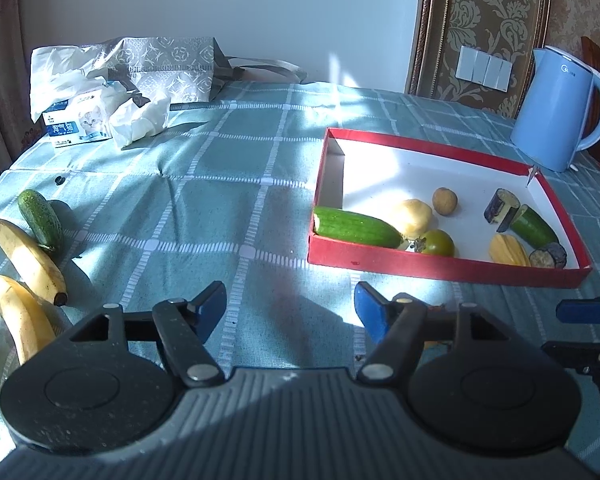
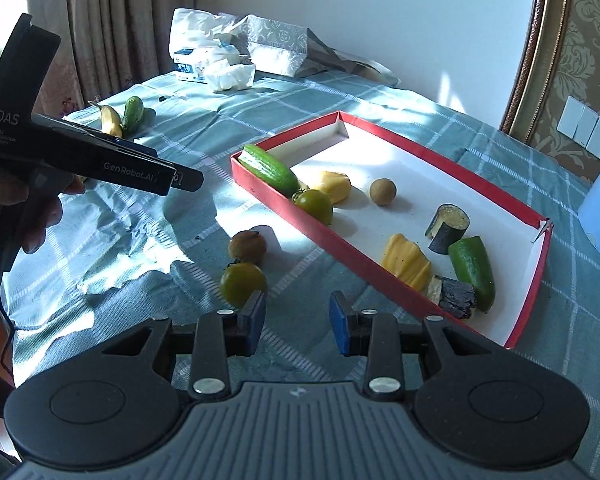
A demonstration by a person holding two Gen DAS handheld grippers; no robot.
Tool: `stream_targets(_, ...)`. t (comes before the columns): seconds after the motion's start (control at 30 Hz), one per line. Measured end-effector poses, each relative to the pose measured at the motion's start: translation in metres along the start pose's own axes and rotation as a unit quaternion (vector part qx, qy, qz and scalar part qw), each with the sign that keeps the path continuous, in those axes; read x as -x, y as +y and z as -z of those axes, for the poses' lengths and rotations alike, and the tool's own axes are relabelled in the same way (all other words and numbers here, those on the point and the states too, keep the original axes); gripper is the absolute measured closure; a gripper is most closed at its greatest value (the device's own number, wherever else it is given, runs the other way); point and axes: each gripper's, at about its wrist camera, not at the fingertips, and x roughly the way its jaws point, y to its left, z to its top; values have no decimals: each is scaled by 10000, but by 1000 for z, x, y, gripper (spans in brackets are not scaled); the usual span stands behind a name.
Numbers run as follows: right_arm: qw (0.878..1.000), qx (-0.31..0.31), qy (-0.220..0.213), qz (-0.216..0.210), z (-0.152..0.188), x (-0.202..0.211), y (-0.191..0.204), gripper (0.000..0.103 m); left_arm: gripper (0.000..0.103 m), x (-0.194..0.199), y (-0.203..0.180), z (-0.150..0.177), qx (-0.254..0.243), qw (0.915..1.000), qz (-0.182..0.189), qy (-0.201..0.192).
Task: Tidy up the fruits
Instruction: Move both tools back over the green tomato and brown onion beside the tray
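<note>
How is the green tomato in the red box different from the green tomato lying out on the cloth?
The boxed tomato sits inside the red box, against its near wall and close beside a cucumber; the loose tomato lies on the cloth beside a brown fruit. The loose tomato is just ahead of the right tongs; the boxed one is farther. Both are round, green and have their stems.

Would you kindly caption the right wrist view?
Open right claw near green tomato beside the red tray.

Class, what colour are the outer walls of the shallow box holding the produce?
Red outside, white inside; the box shows best in the right wrist view.
</note>
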Motion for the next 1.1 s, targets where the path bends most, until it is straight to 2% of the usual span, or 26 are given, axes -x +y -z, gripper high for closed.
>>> stream_targets(0.4, 9997, 59, 112, -191, -11, -26, 30, 69, 34, 10, 12, 11, -47, 9999, 76, 56)
stream_targets(0.97, 9993, -24, 316, 177, -11, -56, 36, 67, 34, 12, 17, 17, -121, 9995, 257, 108)
stream_targets(1.1, 9994, -17, 295, 185, -9, -52, 38, 67, 30, 10, 7, 15, -285, 9987, 422, 57)
